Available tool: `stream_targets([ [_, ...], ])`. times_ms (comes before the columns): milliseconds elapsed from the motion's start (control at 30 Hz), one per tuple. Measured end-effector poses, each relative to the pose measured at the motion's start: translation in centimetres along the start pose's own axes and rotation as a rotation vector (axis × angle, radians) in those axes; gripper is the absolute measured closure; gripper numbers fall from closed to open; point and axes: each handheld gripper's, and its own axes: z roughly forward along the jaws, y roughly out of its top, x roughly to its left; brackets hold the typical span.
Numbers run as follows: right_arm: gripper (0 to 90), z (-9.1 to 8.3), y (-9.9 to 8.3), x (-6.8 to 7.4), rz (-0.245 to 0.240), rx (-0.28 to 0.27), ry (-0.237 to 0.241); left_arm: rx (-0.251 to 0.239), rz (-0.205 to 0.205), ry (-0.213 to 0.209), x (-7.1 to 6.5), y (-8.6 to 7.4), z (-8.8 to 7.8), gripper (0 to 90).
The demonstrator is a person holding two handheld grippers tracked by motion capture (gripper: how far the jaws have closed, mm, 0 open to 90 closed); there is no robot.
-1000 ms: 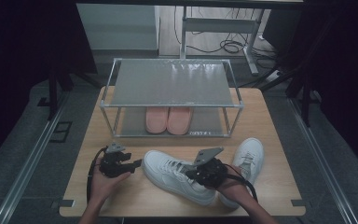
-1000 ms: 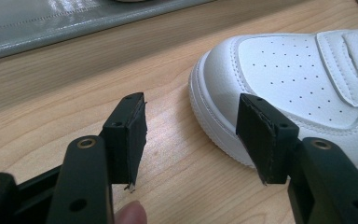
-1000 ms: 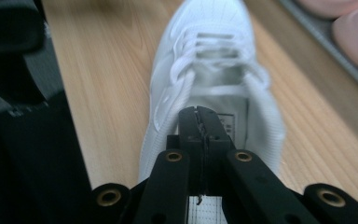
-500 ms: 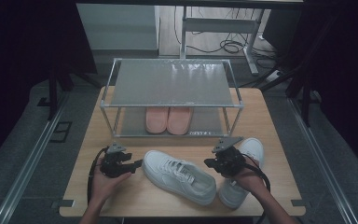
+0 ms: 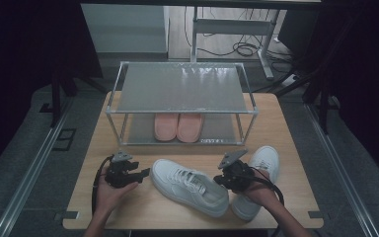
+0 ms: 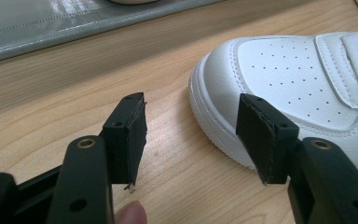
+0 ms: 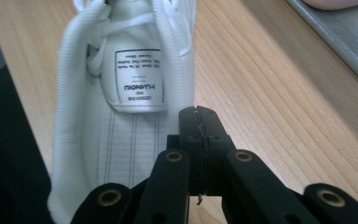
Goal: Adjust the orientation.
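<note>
Wooden table (image 5: 128,207): sneaker (image 7: 121,140) just beside shut right claw (image 7: 199,122).

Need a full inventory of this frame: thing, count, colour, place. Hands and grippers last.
white sneakers: 2, white; one lies slantwise at the table's front middle, the other to its right.
pink slippers: 2, pink, side by side on the rack's lower shelf.
shoe rack: 1, grey shelves on a metal frame, back half of the table.
table: 1, light wood.
cables: several, dark, on the floor behind the table.
left gripper: 1, black, jaws open beside the slanted sneaker's toe, nothing between them.
right gripper: 1, black, jaws shut and empty, at the right sneaker's opening.
hands: 2, the left and the right each holding a gripper.
</note>
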Motion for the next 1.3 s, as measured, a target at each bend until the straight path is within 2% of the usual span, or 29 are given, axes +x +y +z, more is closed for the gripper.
stream_targets([
  [33,90.0,0.0,0.0,0.1,0.000,-0.001,0.003,0.001,0.000,0.000,0.0,0.0,0.0,42.9],
  [100,90.0,0.0,-0.1,0.4,-0.006,0.002,0.043,0.001,0.000,0.000,0.0,0.0,0.0,43.0],
  [133,90.0,0.5,-0.1,1.2,-0.035,0.027,0.033,0.002,0.001,0.001,0.0,0.0,0.0,42.9],
  [167,90.0,0.5,-0.1,1.2,-0.035,0.027,0.033,0.002,0.001,0.001,0.0,0.0,0.0,42.9],
  [200,89.0,0.8,-0.1,1.7,-0.058,0.037,0.027,0.002,0.003,0.000,0.0,0.0,0.0,42.9],
  [233,89.1,0.8,-0.1,1.7,-0.054,0.033,0.023,0.001,0.003,-0.001,0.0,0.0,0.0,42.9],
  [367,90.0,-0.3,0.2,0.8,-0.022,-0.026,-0.014,0.001,0.000,0.000,0.0,0.0,0.0,43.0],
  [433,90.0,-0.5,0.2,0.6,-0.010,-0.034,-0.021,0.001,-0.001,0.000,0.0,0.0,0.0,42.9],
  [467,90.0,-0.9,0.3,-0.2,0.013,-0.048,-0.039,0.002,-0.001,0.001,0.0,0.0,0.0,43.0],
  [567,90.0,-0.7,0.3,-0.9,0.029,-0.035,-0.054,0.002,0.004,0.002,0.0,0.0,0.0,42.9],
  [633,90.0,0.1,0.3,-1.1,0.031,0.001,-0.048,0.001,0.003,0.001,0.0,0.0,0.0,42.9],
  [733,90.0,0.6,0.3,-0.9,0.013,0.023,-0.029,0.002,0.000,0.003,0.1,0.0,0.0,42.9],
  [767,90.0,1.0,0.3,-0.4,-0.009,0.032,-0.018,0.002,-0.001,0.001,0.1,0.0,0.0,42.9],
  [833,90.0,1.1,0.4,-0.1,-0.017,0.037,-0.033,0.001,0.000,0.002,0.1,0.0,0.0,42.9],
  [967,90.0,1.0,0.3,0.2,-0.022,0.041,-0.025,-0.002,-0.001,0.001,0.1,0.0,0.0,43.0],
  [1100,90.0,0.9,0.2,1.3,-0.050,0.058,-0.023,0.002,0.004,0.003,0.0,0.0,0.0,42.9],
  [1300,90.0,0.9,0.0,2.3,-0.072,0.056,-0.009,0.003,0.005,0.004,0.0,0.0,0.0,42.9],
])
